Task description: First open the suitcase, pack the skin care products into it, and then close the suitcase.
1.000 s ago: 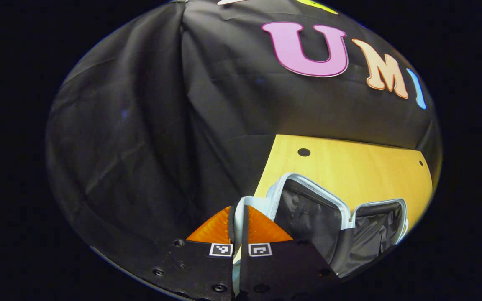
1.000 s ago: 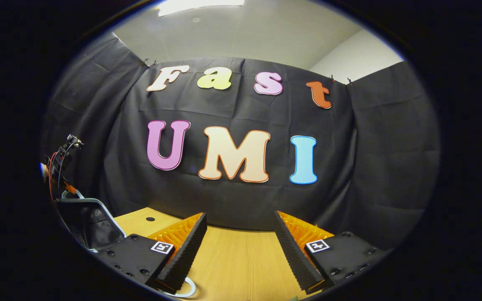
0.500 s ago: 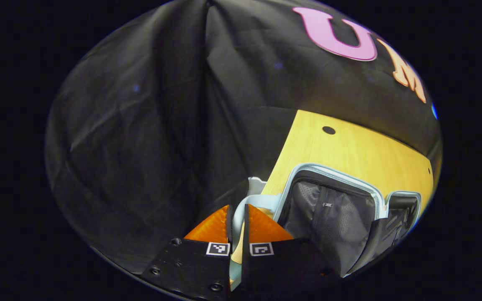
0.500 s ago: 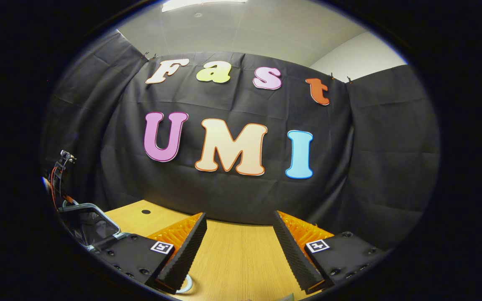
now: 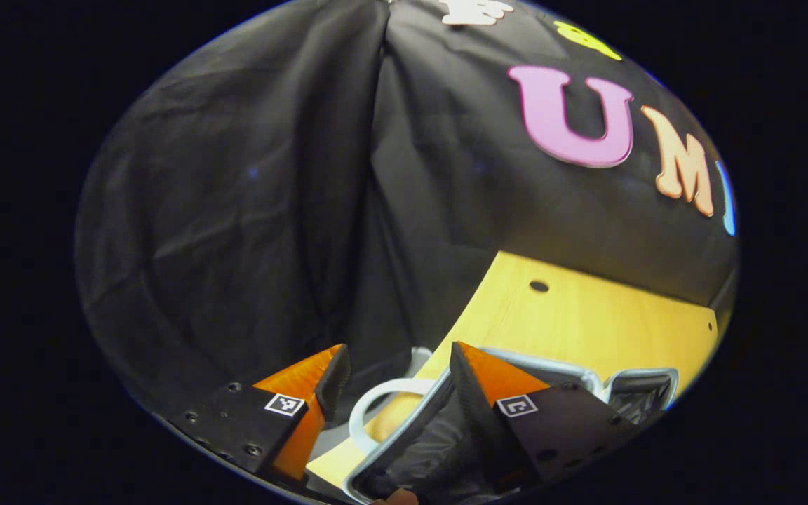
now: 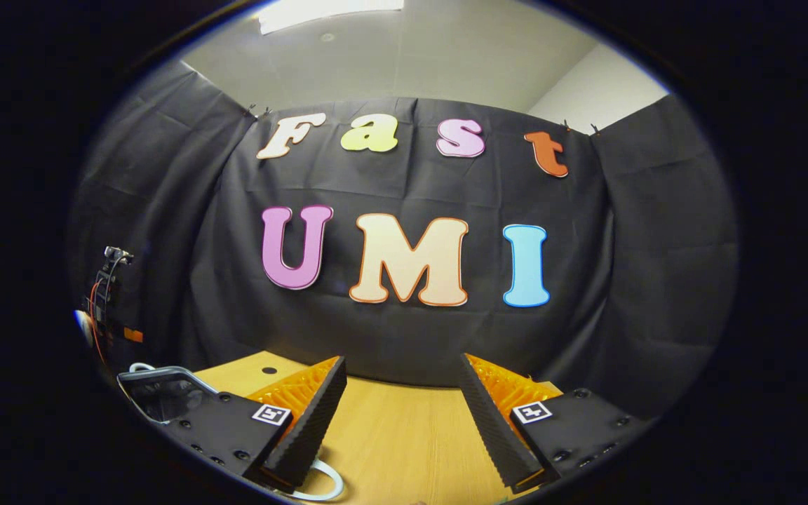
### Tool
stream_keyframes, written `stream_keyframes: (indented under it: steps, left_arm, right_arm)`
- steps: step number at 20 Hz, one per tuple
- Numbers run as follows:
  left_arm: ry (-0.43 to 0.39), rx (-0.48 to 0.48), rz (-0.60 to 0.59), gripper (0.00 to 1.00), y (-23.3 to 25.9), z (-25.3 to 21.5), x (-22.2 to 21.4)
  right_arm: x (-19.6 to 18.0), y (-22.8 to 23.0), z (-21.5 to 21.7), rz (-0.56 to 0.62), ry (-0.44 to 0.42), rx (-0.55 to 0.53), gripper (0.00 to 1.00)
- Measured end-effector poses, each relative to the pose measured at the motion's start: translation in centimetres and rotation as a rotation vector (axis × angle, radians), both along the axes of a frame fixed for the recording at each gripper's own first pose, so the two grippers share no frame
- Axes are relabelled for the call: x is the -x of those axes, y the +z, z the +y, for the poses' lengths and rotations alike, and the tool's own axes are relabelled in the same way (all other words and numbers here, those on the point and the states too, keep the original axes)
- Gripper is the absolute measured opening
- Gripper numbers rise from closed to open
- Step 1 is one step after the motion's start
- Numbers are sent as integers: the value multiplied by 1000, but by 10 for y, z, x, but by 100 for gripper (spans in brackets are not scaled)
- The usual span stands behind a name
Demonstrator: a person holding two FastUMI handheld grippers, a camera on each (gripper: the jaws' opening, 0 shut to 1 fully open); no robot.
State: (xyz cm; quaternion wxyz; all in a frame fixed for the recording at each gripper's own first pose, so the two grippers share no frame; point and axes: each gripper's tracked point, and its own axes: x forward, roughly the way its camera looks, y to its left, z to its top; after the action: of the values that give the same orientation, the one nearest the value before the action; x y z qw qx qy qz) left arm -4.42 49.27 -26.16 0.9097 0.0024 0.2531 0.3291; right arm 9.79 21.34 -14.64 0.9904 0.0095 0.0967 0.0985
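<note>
Your left gripper (image 5: 393,375) has its fingers spread apart, and the pale loop handle (image 5: 376,403) of the suitcase (image 5: 586,382) lies free between them, just under the tips. I judge the suitcase light, with a stiff rim and soft dark lining, so take it by this handle or the rim, not the cloth. It lies open on the wooden table (image 5: 586,322). Your right gripper (image 6: 400,393) is also spread, holding nothing.

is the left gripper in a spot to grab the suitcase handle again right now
Probably yes: the left gripper is open and the pale handle loops in the gap between its fingers, nothing between them, beside the opened suitcase.
</note>
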Motion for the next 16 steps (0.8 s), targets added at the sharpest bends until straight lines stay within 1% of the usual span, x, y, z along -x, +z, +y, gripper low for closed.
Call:
stream_keyframes:
  steps: [1, 2, 3, 4, 5, 6, 8, 9, 10, 11, 12, 14, 15, 16]
  left_arm:
    - [-26, -24, -58, 84, 25, -19, -9]
    - [-54, -30, -106, 89, 47, -40, -17]
    - [-75, -28, -143, 89, 67, -59, -17]
    - [-93, -20, -180, 94, 86, -80, -17]
    - [-119, -15, -226, 91, 100, -102, -22]
    - [-159, -9, -265, 91, 116, -129, -26]
    - [-224, -32, -327, 91, 151, -181, -34]
    - [-259, -52, -349, 94, 159, -207, -49]
    - [-293, -61, -361, 94, 167, -235, -55]
    - [-332, -66, -375, 91, 173, -261, -58]
    - [-367, -61, -393, 91, 180, -288, -60]
    - [-437, -43, -421, 92, 191, -346, -63]
    - [-470, -34, -432, 95, 192, -372, -67]
    - [-508, -34, -440, 95, 194, -396, -70]
  right_arm:
    - [-3, 4, -8, -6, -11, -25, 98]
    - [-6, 8, -17, -11, -21, -50, 99]
    - [-9, 14, -26, -11, -25, -67, 96]
    - [-12, 19, -37, -13, -25, -73, 100]
    - [-14, 25, -50, -24, -30, -71, 99]
    - [-16, 32, -66, -39, -38, -66, 98]
    - [-17, 46, -95, -75, -53, -56, 98]
    - [-18, 51, -108, -86, -55, -48, 98]
    - [-14, 54, -121, -92, -55, -39, 98]
    - [-13, 57, -134, -102, -58, -34, 100]
    - [-11, 60, -145, -108, -64, -35, 98]
    - [-7, 68, -166, -122, -73, -52, 100]
    - [-6, 71, -176, -128, -76, -58, 100]
    - [-4, 71, -187, -131, -78, -59, 100]
